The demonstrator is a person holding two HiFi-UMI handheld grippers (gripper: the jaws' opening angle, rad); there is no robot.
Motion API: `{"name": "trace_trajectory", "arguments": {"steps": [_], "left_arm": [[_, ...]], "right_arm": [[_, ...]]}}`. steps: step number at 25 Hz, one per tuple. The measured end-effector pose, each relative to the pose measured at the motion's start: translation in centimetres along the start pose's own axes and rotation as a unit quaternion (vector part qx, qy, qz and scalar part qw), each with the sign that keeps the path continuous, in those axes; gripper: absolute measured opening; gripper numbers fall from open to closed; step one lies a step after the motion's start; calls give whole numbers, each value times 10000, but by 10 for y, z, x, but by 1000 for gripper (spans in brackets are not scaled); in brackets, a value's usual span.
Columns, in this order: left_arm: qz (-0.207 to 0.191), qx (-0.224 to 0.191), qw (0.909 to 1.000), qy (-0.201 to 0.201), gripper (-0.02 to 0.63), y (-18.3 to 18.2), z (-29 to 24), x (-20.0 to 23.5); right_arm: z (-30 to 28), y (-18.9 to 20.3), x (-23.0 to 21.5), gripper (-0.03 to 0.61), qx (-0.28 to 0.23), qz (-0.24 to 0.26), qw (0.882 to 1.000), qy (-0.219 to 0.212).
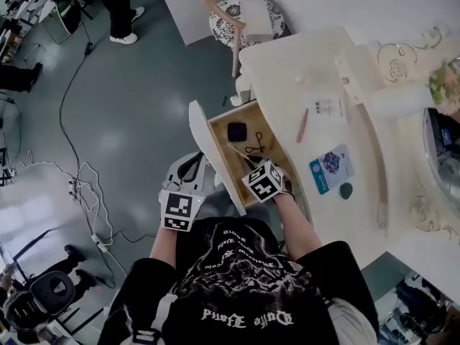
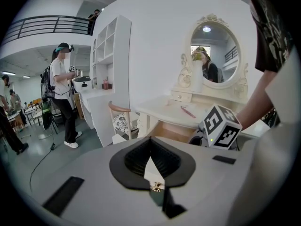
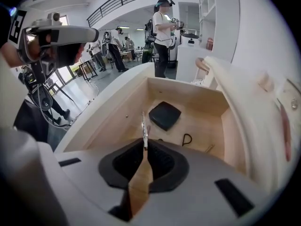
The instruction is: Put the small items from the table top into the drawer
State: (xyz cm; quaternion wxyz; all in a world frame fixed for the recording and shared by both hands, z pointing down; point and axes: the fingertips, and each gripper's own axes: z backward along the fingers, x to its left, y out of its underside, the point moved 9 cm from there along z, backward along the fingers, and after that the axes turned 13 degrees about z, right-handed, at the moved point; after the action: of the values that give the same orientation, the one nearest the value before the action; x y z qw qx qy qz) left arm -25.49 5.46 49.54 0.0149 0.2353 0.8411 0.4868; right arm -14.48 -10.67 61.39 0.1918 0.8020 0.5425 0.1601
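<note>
Your drawer (image 3: 202, 126) is bare matt wood, your desk (image 1: 287, 70) glossy cream paint, the right tool's (image 3: 144, 144) thin strip (image 3: 144, 126) bright metal.

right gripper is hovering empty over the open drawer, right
No, not empty. The right gripper is shut on a thin metal tool, as the right gripper view shows. It does hover over the open drawer.

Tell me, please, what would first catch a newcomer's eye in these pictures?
The open wooden drawer at the middle of the head view, with a black square pad inside, stands out first. Above it, the right tool pinches a thin metal strip, while the left tool grips the small gold knob on the drawer front.
</note>
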Motion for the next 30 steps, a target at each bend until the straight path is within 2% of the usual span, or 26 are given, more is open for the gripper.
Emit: {"name": "trace_trajectory", "arguments": {"steps": [7,30], "left_arm": [[76,115,9999,-95,15,8,0,7],[187,199,9992,-294,15,18,3,15]], "right_arm": [[-17,-1,-4,37,162,173,9997,-115],[-41,-1,-4,38,302,176,9993,-164]]}}
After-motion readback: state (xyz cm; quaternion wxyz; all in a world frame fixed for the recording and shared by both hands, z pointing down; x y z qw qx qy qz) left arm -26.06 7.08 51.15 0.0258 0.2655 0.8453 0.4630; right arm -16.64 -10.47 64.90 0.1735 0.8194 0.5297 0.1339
